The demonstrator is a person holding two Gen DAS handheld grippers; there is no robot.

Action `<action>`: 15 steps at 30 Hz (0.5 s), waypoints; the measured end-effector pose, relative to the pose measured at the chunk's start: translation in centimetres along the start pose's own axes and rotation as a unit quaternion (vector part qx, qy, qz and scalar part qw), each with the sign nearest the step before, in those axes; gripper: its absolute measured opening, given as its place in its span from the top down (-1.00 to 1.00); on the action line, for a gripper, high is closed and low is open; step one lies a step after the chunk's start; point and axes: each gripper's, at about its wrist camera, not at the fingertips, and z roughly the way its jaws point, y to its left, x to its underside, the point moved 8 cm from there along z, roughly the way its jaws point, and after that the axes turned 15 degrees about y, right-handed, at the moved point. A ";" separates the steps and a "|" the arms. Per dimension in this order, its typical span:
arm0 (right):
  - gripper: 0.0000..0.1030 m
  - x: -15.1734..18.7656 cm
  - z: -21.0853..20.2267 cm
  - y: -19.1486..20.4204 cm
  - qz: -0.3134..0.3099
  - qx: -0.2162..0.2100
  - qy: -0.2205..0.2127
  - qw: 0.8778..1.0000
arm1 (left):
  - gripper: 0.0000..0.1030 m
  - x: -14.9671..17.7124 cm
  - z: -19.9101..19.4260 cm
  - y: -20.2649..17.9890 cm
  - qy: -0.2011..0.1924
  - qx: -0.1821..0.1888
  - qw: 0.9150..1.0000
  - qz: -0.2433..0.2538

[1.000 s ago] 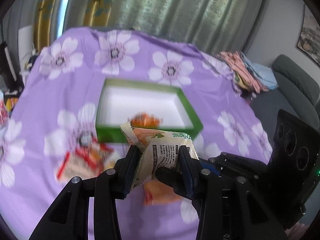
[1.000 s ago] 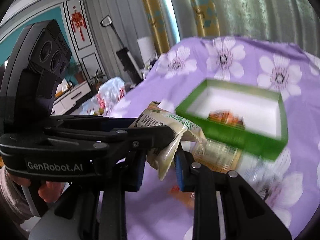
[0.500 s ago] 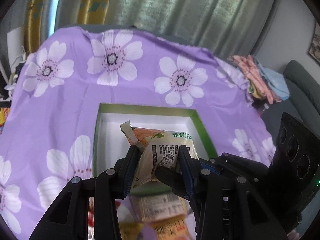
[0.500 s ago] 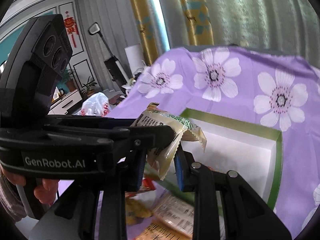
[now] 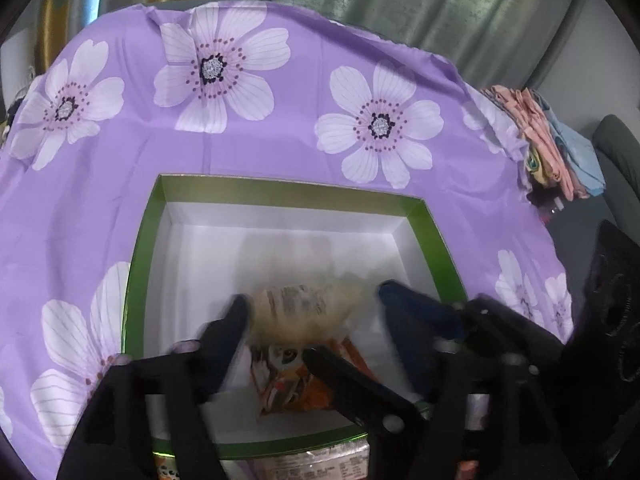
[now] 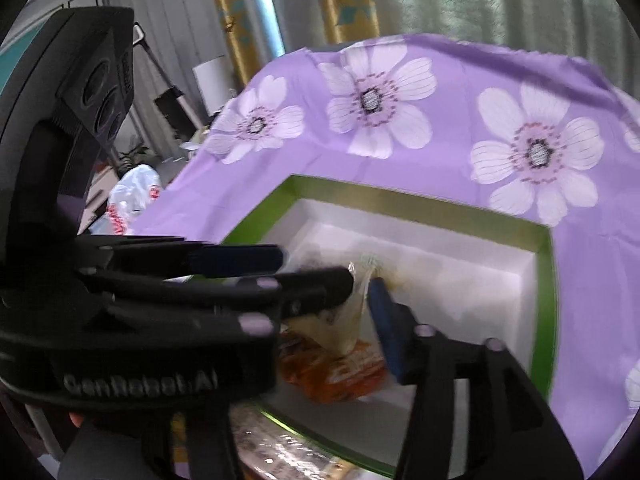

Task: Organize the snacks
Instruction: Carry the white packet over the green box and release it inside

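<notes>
A green box with a white inside [image 5: 148, 248] [image 6: 544, 280] lies on the purple flowered cloth. Both grippers reach into it side by side. A cream snack packet [image 5: 300, 308] [image 6: 344, 320] is blurred between the fingers, over an orange snack packet [image 5: 296, 388] [image 6: 336, 372] lying in the box. My left gripper [image 5: 312, 312] has its jaws spread wide and the packet sits loosely between them. My right gripper [image 6: 362, 284] has its jaws parted, with the packet's edge between them.
More snack packets [image 5: 316, 464] [image 6: 276, 448] lie on the cloth just in front of the box. Folded pink and blue cloths [image 5: 552, 140] sit at the far right table edge. Curtains hang behind. A white plastic bag [image 6: 132, 192] lies at the left.
Both grippers moved forward and down into the box. Their jaws opened and the cream packet is dropping out of their hold onto the orange packet.
</notes>
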 end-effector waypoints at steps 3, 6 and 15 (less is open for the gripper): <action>-0.22 0.3 -1.5 -0.3 -0.004 0.025 -0.013 1.000 | -0.57 0.1 -1.1 0.2 -0.013 0.000 1.000 -0.009; -0.32 1.1 -3.1 -0.6 -0.002 0.031 -0.021 0.999 | -0.60 0.8 -2.8 1.0 -0.026 -0.006 0.999 -0.020; -0.43 6.0 -7.6 -0.2 0.027 0.027 -0.026 0.999 | -0.72 4.9 -7.5 2.5 -0.056 -0.001 0.997 -0.050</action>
